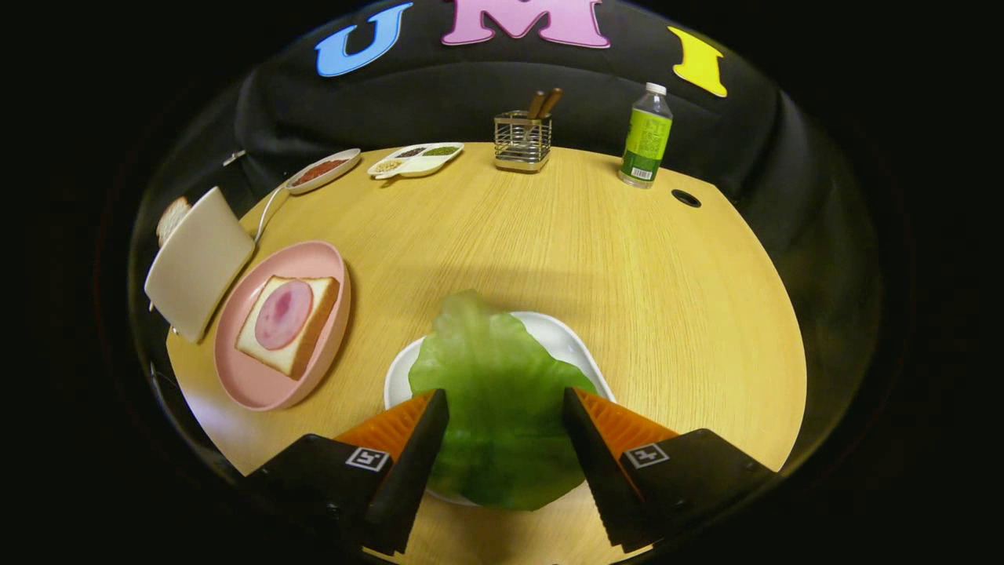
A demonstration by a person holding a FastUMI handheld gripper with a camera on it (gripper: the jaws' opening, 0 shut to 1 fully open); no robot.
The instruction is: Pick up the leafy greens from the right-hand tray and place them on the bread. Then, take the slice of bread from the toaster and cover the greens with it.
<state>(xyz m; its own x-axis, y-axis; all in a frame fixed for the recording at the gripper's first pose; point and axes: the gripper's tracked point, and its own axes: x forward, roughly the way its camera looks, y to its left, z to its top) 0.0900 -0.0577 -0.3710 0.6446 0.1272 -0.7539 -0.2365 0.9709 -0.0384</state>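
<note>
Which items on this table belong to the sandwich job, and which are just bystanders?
In the job: leafy greens on the white tray, between the open gripper fingers; bread with ham on the pink plate; toaster holding a bread slice.

Bystanders: bottle, wire utensil holder, divided condiment dish, oval dish.

The gripper view looks down and forward along its fingers, close over the wooden table (627,259) (fisheye).
</note>
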